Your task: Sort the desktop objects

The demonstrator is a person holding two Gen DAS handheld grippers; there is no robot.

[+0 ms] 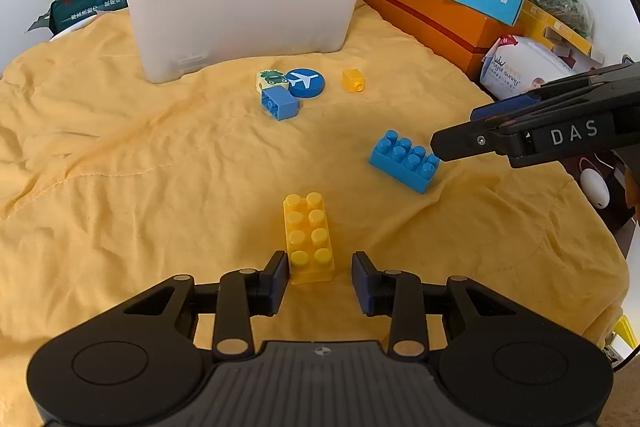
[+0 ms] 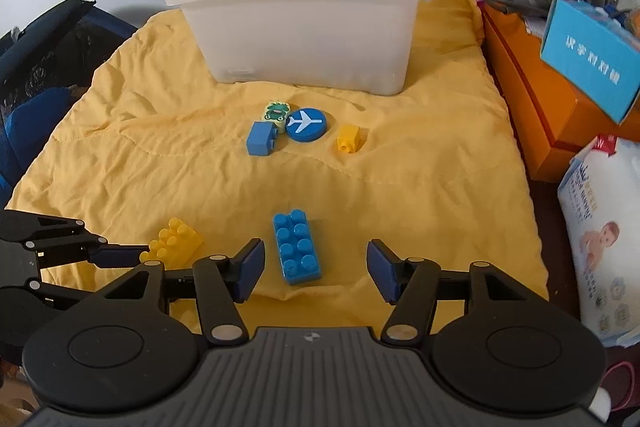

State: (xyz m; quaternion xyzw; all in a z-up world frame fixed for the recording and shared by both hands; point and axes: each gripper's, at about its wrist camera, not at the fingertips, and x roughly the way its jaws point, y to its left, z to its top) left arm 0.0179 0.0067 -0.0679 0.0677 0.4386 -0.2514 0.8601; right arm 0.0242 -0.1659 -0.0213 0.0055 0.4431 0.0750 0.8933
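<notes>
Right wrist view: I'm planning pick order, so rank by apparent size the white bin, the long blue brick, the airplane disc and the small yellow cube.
1. white bin
2. long blue brick, though nearness inflates it
3. airplane disc
4. small yellow cube

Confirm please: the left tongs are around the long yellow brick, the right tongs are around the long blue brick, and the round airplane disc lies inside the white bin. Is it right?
Not quite. The airplane disc lies on the yellow cloth in front of the white bin, not inside it; the right wrist view shows this. The left tongs do straddle the yellow brick, and the right tongs the blue brick.
</notes>
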